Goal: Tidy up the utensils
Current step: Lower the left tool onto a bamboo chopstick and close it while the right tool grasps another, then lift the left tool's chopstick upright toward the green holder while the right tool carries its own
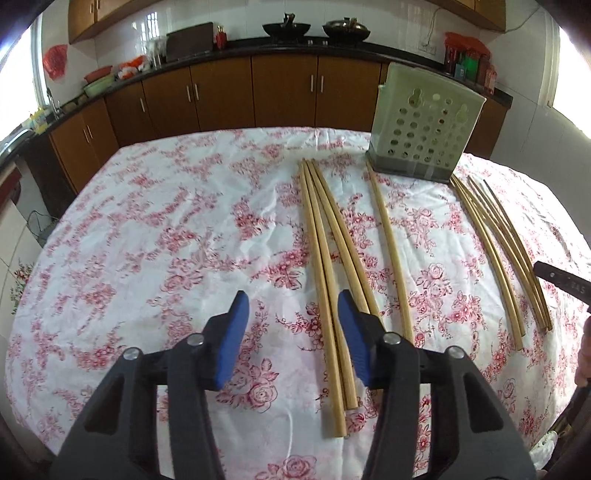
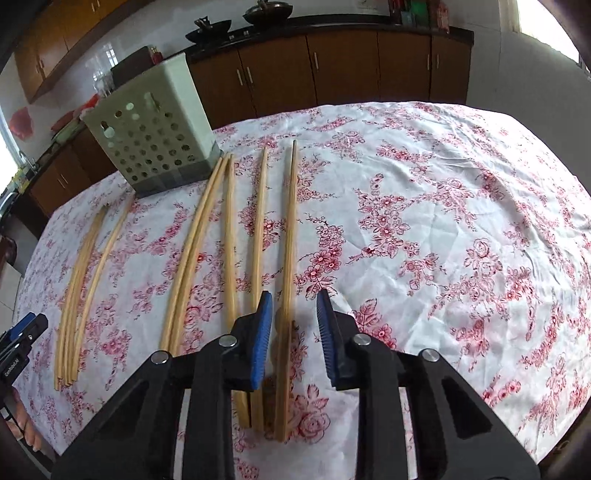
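Several wooden chopsticks lie lengthwise on the floral tablecloth point(image 1: 166, 221). A perforated pale green holder point(image 1: 424, 122) stands upright behind them, also visible in the right wrist view point(image 2: 155, 136). My left gripper point(image 1: 291, 310) hovers open over the near ends of a bunch of chopsticks point(image 1: 321, 240); two of them run between its blue pads without being pressed. A single chopstick point(image 1: 388, 236) and another bunch point(image 1: 495, 236) lie further right. My right gripper point(image 2: 294, 306) stands open, narrower, astride the rightmost chopstick point(image 2: 291, 221), with a gap at its right pad.
Brown cabinets point(image 1: 258, 88) and a dark counter with two woks point(image 1: 286, 27) run behind the table. The right gripper's tip point(image 1: 561, 280) shows at the right edge, the left gripper's tip point(image 2: 22, 332) at the left edge. The cloth's right half point(image 2: 461, 221) is bare.
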`<state>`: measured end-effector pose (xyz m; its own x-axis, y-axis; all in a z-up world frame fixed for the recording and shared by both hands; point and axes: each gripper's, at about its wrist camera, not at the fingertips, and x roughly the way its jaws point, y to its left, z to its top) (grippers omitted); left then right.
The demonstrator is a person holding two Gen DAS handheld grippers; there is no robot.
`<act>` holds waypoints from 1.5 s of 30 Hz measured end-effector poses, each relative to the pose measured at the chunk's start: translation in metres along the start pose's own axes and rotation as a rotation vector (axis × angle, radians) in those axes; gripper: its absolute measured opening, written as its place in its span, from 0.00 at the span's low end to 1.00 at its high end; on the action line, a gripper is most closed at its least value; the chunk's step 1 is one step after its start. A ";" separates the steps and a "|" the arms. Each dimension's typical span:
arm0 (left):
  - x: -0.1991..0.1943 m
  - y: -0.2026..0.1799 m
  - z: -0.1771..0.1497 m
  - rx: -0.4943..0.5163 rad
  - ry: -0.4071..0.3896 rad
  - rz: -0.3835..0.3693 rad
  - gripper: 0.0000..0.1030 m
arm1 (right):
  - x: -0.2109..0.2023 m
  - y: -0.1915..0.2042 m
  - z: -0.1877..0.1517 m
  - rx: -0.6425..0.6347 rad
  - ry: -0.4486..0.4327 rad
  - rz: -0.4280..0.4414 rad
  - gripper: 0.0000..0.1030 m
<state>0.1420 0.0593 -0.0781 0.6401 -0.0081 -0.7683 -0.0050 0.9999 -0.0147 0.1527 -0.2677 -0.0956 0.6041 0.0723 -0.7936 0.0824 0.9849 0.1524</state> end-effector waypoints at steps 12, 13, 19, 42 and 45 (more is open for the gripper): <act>0.017 -0.001 0.002 0.010 0.064 -0.068 0.20 | -0.007 0.000 -0.008 -0.023 -0.035 -0.024 0.08; 0.018 -0.001 0.002 0.015 0.067 -0.067 0.20 | -0.005 0.000 -0.007 -0.024 -0.036 -0.023 0.08; 0.024 -0.006 0.001 0.056 0.082 -0.019 0.19 | -0.004 0.000 -0.003 -0.032 -0.026 -0.016 0.08; 0.050 0.011 0.022 0.032 0.024 -0.031 0.10 | 0.013 -0.017 0.015 -0.077 -0.075 -0.057 0.08; 0.047 0.010 0.019 0.041 0.025 -0.027 0.10 | 0.011 -0.017 0.010 -0.080 -0.079 -0.056 0.08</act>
<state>0.1865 0.0696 -0.1017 0.6205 -0.0346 -0.7834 0.0435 0.9990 -0.0097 0.1663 -0.2851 -0.1008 0.6609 0.0078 -0.7504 0.0555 0.9967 0.0592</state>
